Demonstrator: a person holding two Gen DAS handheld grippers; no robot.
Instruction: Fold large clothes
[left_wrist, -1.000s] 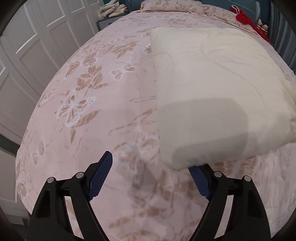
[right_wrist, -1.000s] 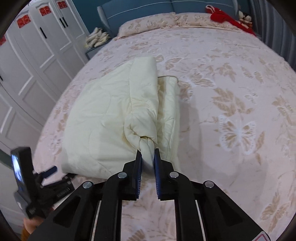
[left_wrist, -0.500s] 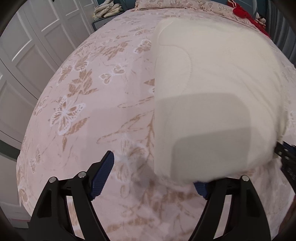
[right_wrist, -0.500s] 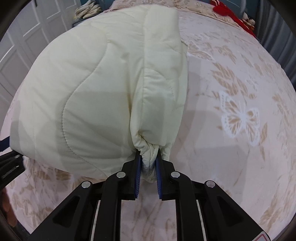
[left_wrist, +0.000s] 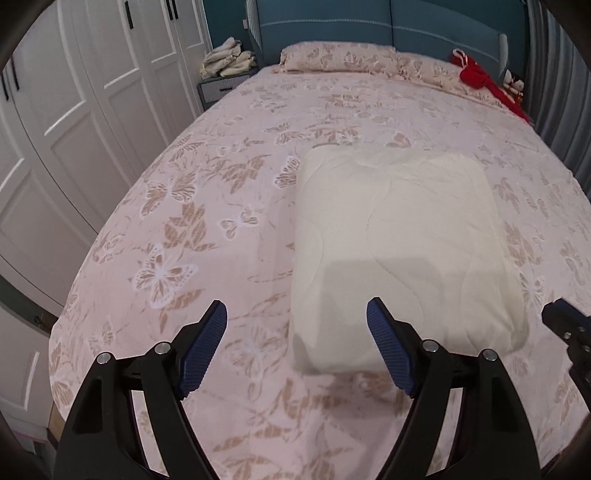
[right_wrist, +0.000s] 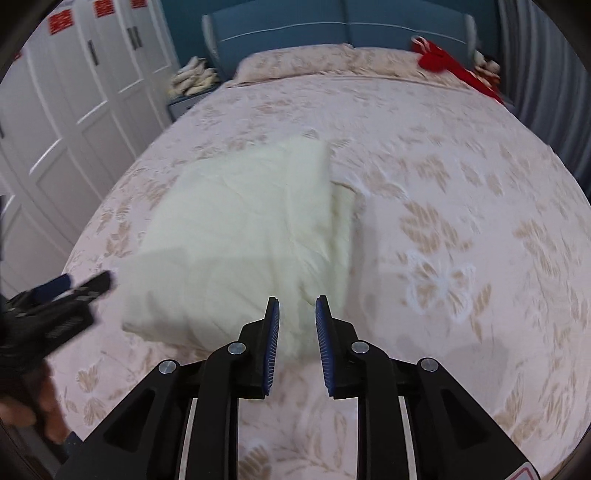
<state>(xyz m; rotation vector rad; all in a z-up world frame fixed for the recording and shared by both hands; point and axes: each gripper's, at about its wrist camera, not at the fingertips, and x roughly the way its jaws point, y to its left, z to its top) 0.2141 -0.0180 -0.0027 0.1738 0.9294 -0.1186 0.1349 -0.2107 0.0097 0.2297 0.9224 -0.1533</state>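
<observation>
Cream folded quilt (left_wrist: 402, 254) (flat), long axis toward headboard (left_wrist: 384, 33)

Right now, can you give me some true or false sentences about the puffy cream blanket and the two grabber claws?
1. The folded cream quilted blanket lies flat on the pink butterfly-print bedspread. True.
2. The right gripper is squeezing a corner of the blanket. False: its jaws are opening and nothing sits between them.
3. The left gripper has its jaws wide apart with nothing held. True.
4. A red cloth thing lies near the patterned pillows at the head of the bed. True.
5. The wardrobe doors beside the bed are dark blue. False: they are white.
</observation>
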